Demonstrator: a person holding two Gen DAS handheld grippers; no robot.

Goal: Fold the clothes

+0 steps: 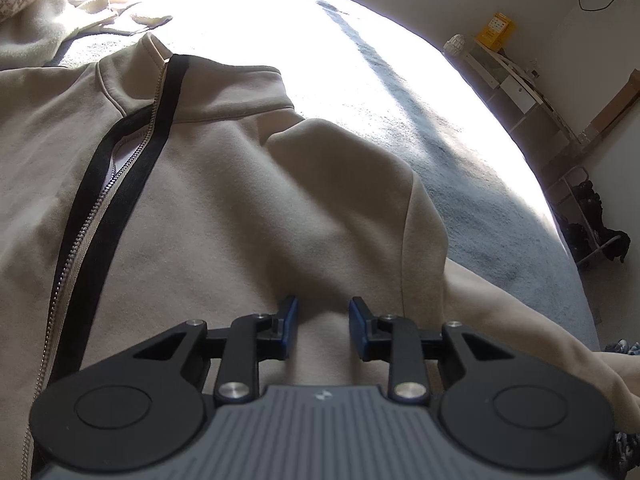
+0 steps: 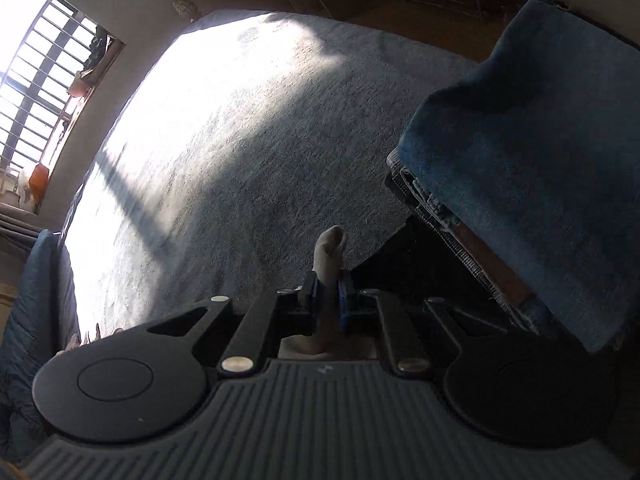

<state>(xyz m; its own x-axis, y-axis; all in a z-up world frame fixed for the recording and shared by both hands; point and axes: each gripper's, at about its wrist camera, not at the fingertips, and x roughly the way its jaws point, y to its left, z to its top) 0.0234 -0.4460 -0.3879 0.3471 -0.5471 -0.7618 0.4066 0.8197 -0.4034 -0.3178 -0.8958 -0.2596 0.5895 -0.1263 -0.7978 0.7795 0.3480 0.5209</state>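
Observation:
A beige zip-up jacket point(image 1: 224, 184) with a black-edged zipper point(image 1: 120, 168) lies spread on the grey-blue bed cover point(image 1: 420, 128). Its collar points away from me and one sleeve point(image 1: 520, 320) trails to the lower right. My left gripper point(image 1: 323, 320) rests low over the jacket's chest, jaws apart, with flat fabric beneath the gap. In the right wrist view, my right gripper point(image 2: 328, 296) is shut on a narrow fold of beige fabric point(image 2: 330, 244) that sticks up past the blue pads, lifted above the bed cover point(image 2: 248, 140).
Cream clothes point(image 1: 48, 36) are heaped at the far left. A stack of folded clothes topped by blue cloth point(image 2: 520, 152) sits right of the right gripper. Beyond the bed are a shelf point(image 1: 520, 92) and a barred window point(image 2: 36, 80).

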